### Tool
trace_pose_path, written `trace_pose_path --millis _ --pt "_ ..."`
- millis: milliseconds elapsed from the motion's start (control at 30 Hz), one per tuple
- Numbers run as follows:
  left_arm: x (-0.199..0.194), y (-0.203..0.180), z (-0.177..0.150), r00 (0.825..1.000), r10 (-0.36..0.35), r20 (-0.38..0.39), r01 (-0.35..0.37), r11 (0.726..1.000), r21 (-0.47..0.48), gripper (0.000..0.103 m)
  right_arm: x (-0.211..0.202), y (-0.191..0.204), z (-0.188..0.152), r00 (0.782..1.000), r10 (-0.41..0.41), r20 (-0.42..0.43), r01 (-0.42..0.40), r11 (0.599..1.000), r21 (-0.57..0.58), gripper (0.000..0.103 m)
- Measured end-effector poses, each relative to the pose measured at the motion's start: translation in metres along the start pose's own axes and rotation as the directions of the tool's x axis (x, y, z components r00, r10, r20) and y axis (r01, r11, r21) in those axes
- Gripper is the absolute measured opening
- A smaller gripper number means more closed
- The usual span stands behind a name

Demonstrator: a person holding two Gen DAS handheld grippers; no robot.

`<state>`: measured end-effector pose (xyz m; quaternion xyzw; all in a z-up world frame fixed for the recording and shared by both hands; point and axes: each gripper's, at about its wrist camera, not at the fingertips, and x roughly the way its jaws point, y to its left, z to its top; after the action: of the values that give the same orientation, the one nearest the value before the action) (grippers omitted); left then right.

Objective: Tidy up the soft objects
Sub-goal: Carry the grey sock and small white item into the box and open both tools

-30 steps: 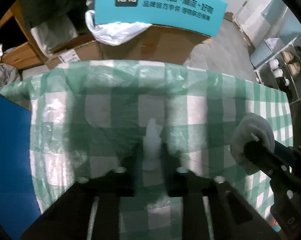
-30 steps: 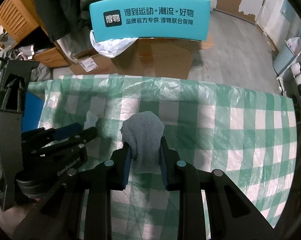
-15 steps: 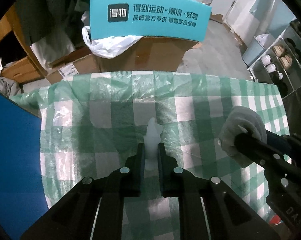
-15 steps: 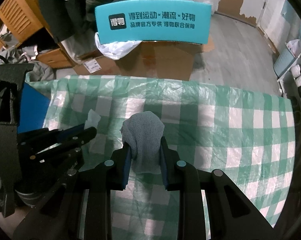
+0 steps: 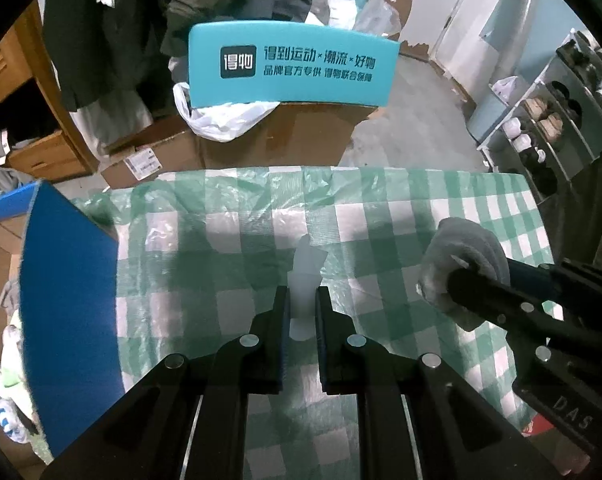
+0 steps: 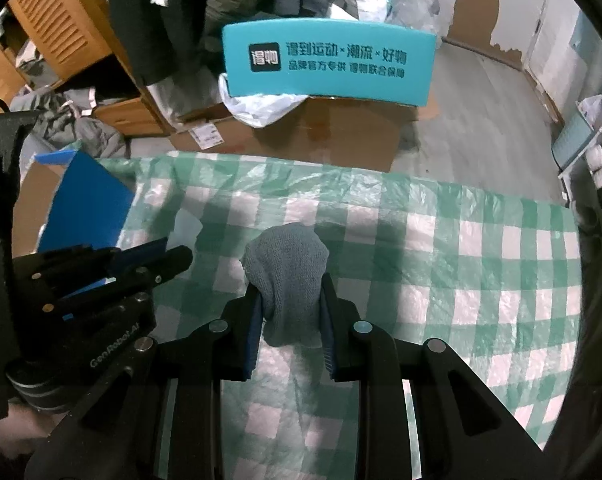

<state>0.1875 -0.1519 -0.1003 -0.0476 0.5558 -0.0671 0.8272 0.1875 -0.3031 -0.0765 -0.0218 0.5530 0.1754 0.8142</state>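
Left tongs [image 5: 301, 312] are pinched tight on a thin, pale, translucent scrap of soft plastic film [image 5: 305, 276], right tongs [image 6: 289, 312] clamped on a bunched grey knitted cloth [image 6: 287, 276], both above the green-and-white checked plastic-covered surface [image 6: 461, 248]. The worry: that film is slippery and only narrowly caught, so a tilt could let it slide out. The cloth hangs below the right tongs and might snag the other tongs beside them.

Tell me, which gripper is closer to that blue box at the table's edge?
Left. The left gripper, shut on a white scrap, sits beside the blue box. The right gripper, clamping a grey cloth, is farther along the table, beyond the left one.
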Motion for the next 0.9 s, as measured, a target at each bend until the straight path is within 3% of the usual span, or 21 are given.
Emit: trace_pose_path --millis 900 --pt "-0.079 0.005 -0.036 0.994 -0.015 0.106 0.012 1.0 0.024 0.012 -0.063 0.036 -0.018 0.995 0.048 0.082 -0.044 0.998 -0.048 0.024"
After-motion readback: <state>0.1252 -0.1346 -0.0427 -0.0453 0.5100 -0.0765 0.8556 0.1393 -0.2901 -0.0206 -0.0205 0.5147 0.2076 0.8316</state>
